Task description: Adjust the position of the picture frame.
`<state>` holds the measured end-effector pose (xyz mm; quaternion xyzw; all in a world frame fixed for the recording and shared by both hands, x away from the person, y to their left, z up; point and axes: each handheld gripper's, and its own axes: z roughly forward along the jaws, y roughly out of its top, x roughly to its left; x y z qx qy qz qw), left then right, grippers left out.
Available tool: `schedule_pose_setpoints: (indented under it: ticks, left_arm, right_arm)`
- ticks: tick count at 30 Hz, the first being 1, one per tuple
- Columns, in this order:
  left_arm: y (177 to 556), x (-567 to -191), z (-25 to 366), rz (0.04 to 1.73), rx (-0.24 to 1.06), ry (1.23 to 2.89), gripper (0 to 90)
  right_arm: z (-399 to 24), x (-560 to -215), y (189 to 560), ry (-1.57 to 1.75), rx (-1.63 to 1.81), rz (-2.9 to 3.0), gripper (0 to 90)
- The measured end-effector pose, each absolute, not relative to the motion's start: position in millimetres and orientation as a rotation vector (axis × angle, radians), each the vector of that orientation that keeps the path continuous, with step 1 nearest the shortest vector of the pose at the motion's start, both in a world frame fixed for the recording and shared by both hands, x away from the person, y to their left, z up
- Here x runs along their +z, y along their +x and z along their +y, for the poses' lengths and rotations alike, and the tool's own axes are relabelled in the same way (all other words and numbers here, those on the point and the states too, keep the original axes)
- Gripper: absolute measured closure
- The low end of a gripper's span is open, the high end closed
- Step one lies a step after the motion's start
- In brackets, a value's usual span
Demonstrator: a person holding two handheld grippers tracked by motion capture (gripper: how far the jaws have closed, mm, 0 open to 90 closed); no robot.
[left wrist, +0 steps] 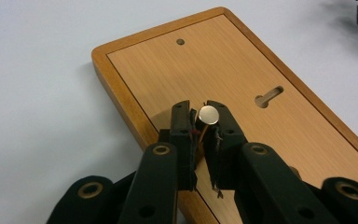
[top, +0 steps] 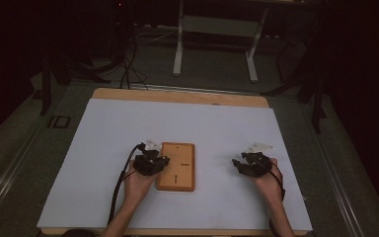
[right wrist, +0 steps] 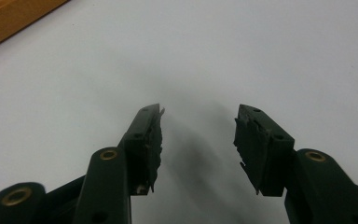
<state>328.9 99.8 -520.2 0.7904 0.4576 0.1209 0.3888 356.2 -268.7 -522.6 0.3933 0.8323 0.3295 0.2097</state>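
Left tool (left wrist: pixel 199 122) is seen pinching a small round silvery disc (left wrist: pixel 208 114) between its two black jaws, which are drawn nearly together around it. In the left gripper view the disc is held just above the near part of a flat wooden board (left wrist: pixel 242 70), close to the board's left edge; whether the disc touches the wood cannot be told. A keyhole-shaped slot (left wrist: pixel 269 96) is cut into the board to the right of the jaws, and a small round hole (left wrist: pixel 180 41) is seen near the far end.

In the high view the board (top: pixel 176 166) is laid lengthwise on the white sheet covering the bench (top: pixel 128 123), a little left of centre, and the left tool (top: pixel 150 163) is held by the left hand (top: pixel 138 183) against the board's left side.

Right tool (right wrist: pixel 198 123) is held with its jaws spread wide apart and nothing between them, over bare white surface. In the high view the right tool (top: pixel 250 163) is gripped by the right hand (top: pixel 269 180) well apart from the board, to its right. A corner of the board (right wrist: pixel 9 18) is caught at the upper left of the right gripper view.
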Motion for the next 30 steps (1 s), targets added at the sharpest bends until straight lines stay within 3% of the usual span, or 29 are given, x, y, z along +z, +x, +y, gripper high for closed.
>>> schedule_pose_setpoints:
  ticks: [19, 22, 26, 30]
  left_arm:
    - [328.5, -517.2, 102.1, 1.086, 0.312, 2.011, 84.5]
    - [328.4, -515.9, 101.8, 1.073, 0.316, 2.015, 84.6]
    - [328.6, -513.8, 101.7, 1.056, 0.320, 2.022, 84.6]
    - [329.3, -513.7, 102.2, 1.057, 0.310, 2.016, 84.6]
  right_arm:
    - [-262.3, -522.5, 355.2, 1.057, 0.929, 2.338, 51.3]
    - [-258.9, -522.2, 353.6, 1.034, 0.950, 2.366, 59.3]
    - [-249.1, -520.5, 348.7, 0.954, 1.003, 2.400, 79.3]
    - [-232.2, -519.8, 342.8, 0.866, 1.054, 2.472, 89.3]
